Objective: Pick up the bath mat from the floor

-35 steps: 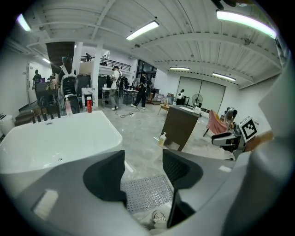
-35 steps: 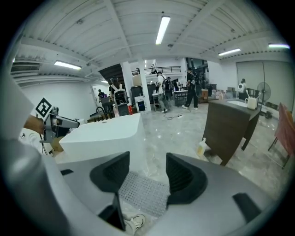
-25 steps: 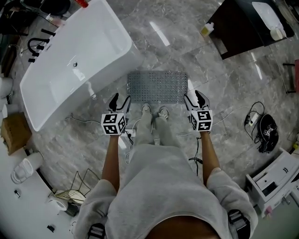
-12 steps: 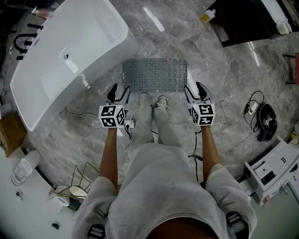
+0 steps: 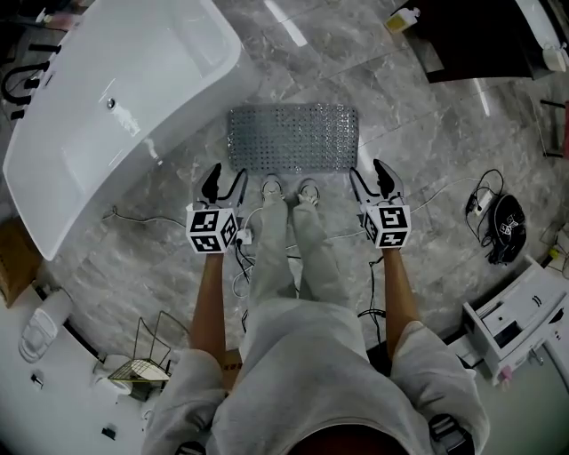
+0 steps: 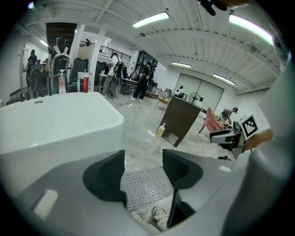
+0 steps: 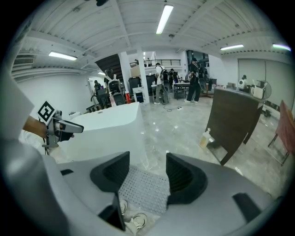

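The grey studded bath mat [image 5: 293, 138] lies flat on the marble floor beside the bathtub, just beyond the person's shoes [image 5: 286, 188]. My left gripper [image 5: 225, 184] hangs above the floor by the mat's near left corner, jaws apart and empty. My right gripper [image 5: 369, 178] hovers by the near right corner, also open and empty. In the left gripper view the mat [image 6: 146, 186] shows far below, framed by the open left gripper [image 6: 144, 173]. The right gripper view shows the mat [image 7: 144, 190] below the open right gripper [image 7: 147, 173].
A white bathtub [image 5: 116, 98] stands to the left of the mat. A dark cabinet [image 5: 480, 35] with a bottle [image 5: 402, 18] beside it is at the back right. Cables and a black object [image 5: 505, 233] lie right, a white drawer unit [image 5: 516, 329] and a wire basket [image 5: 142, 364] behind.
The head view has shifted a little toward the tub. Both grippers keep their places beside the shoes at the mat's near corners, jaws still apart.
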Motion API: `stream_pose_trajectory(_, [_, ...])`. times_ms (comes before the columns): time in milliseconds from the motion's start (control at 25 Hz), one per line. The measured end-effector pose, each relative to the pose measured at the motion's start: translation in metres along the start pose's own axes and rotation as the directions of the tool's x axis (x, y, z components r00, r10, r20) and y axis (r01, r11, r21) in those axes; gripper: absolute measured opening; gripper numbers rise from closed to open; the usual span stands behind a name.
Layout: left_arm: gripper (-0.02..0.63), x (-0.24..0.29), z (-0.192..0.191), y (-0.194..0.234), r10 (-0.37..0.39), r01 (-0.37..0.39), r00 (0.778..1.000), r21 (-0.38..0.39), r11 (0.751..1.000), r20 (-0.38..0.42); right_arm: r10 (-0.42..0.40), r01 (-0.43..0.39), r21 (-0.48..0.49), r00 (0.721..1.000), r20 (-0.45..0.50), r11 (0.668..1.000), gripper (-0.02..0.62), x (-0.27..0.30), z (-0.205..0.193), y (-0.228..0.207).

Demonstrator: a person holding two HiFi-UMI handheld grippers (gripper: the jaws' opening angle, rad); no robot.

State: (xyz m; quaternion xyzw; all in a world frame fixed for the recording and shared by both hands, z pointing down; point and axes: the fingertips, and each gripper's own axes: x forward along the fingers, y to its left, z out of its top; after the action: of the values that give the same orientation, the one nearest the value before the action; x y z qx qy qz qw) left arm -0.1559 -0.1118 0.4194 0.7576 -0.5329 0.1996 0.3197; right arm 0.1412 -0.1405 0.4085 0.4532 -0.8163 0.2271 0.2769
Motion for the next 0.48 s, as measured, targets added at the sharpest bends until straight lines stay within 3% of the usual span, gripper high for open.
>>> stream_pose_trajectory(480, [0.248, 0.034, -0.031, 0.047, 0.048, -0.048, 0.998, -0.019, 0.999, 0.028, -0.018, 0.018, -0.004, 0.999, -0.033, 1.000, 0.238, 0.043, -0.052, -0.013])
